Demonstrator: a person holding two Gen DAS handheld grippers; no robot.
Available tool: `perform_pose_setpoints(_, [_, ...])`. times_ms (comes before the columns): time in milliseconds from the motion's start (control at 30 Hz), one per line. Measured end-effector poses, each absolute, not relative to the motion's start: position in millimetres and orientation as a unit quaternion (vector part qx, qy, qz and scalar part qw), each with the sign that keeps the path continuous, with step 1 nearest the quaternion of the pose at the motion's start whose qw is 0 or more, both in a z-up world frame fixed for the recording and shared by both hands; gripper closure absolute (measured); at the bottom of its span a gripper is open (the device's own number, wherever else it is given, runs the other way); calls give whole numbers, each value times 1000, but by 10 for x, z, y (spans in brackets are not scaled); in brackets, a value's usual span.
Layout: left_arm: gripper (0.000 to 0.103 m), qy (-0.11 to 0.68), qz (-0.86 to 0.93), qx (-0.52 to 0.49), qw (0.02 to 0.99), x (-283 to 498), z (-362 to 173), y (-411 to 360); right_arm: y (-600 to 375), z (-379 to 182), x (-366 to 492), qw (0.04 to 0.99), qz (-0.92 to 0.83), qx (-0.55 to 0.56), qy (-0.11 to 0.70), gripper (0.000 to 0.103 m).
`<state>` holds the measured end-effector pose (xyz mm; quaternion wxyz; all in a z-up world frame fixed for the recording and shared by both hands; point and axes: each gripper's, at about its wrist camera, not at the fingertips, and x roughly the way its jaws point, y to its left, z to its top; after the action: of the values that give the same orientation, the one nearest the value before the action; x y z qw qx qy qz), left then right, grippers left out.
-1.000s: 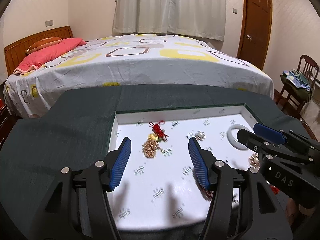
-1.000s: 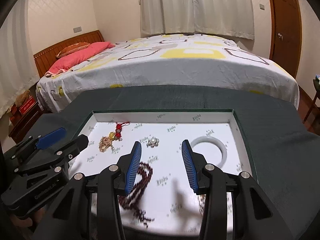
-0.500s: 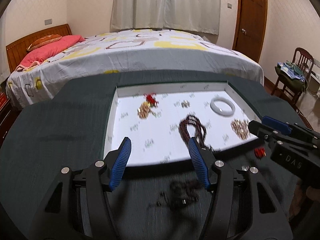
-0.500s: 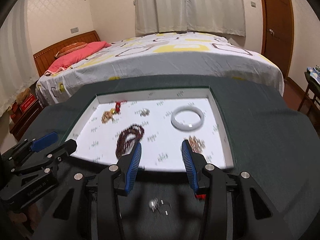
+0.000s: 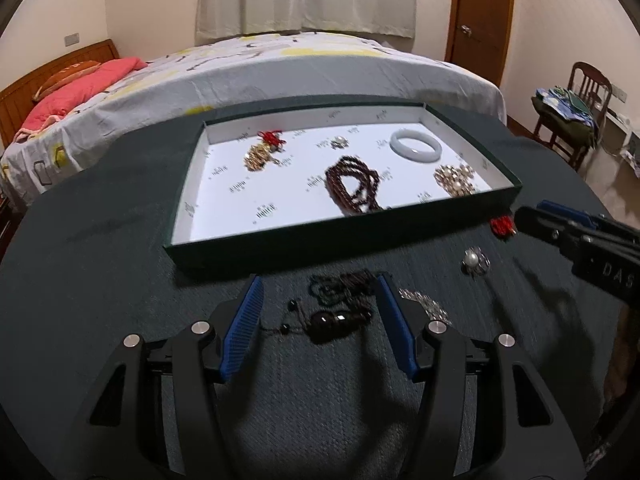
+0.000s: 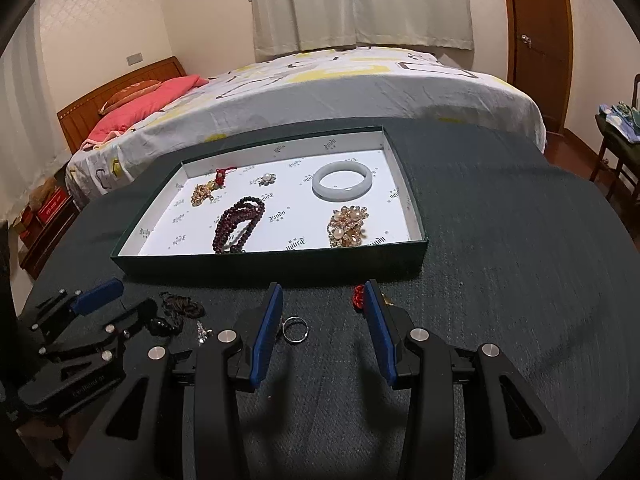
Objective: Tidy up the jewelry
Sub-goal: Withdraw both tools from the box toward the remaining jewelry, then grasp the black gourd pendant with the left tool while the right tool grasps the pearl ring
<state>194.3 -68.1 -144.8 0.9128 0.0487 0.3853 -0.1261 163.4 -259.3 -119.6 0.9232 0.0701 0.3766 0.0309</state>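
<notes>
The left gripper [image 5: 320, 320] hangs low over the dark worktop [image 5: 100, 264] just in front of the green tray [image 5: 320, 236], its blue fingers spread wide with nothing held. Between them lies a dark beaded necklace [image 5: 338, 312] with a black pendant, in a loose heap on the cloth. The right gripper [image 6: 322, 328] also stands apart and empty in front of the tray; a ring [image 6: 295, 327] lies just inside its left finger, and a small red piece [image 6: 359, 297], partly hidden and hard to identify, sits against its right finger. A thin silvery chain [image 5: 426, 304] lies between the two grippers. Inside the tray rest a dark red bead bracelet [image 6: 239, 224] near the middle, a white bangle [image 6: 342, 181] toward its far right, a gold pearl cluster [image 6: 347, 226] at its near right, a gold charm with red cord [image 6: 208, 188] at its far left, and a small pearl brooch [image 6: 266, 179] beside that.
</notes>
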Motion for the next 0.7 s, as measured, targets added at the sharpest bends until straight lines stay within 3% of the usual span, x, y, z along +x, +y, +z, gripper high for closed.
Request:
perform_pose_setpoints(333, [46,399,-149,51,903,1949,-1587,-710,-2557,-1250,1618,921,34,72,381,61])
perform_pose_setpoints(400, [51,404,-151,50,901,1973,-1618,-710,-2559,-1257,1619,921,34,72,382,61])
perform_pose_setpoints(467, [64,417,-158,46,894,2005,-1654,-703,-2568,-1259,1619,921,33,73,382,61])
perform_pose_setpoints(700, [72,422,-165,33,891,1997,-1672,-654,-2573,-1262,1616,921,33,75,382,61])
